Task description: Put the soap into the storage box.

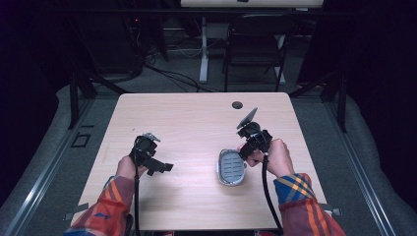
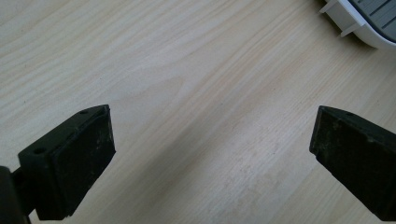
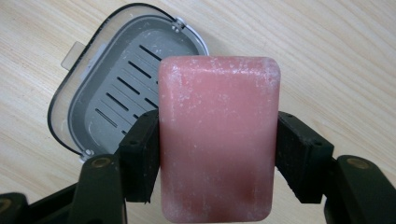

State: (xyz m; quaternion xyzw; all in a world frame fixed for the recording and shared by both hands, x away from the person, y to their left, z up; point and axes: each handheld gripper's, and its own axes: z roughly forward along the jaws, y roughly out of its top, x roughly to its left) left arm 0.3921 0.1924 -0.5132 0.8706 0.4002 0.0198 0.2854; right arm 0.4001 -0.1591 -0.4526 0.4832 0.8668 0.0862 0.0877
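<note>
Two jaws of right gripper (image 3: 217, 154) clamping pink soap (image 3: 218, 135) — left gripper (image 2: 210, 154) spread wide, empty.

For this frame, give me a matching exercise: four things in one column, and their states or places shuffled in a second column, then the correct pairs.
Things
1. pink rectangular soap bar
2. grey slotted plastic soap dish
3. left gripper
4. right gripper

States or places
A. jaws wide apart over bare wood, holding nothing
B. lying open on the light wooden table, nothing in it
C. clamped by its long sides between two black jaws
D. shut on a bar, beside the dish

Pairs: 1-C, 2-B, 3-A, 4-D
</note>
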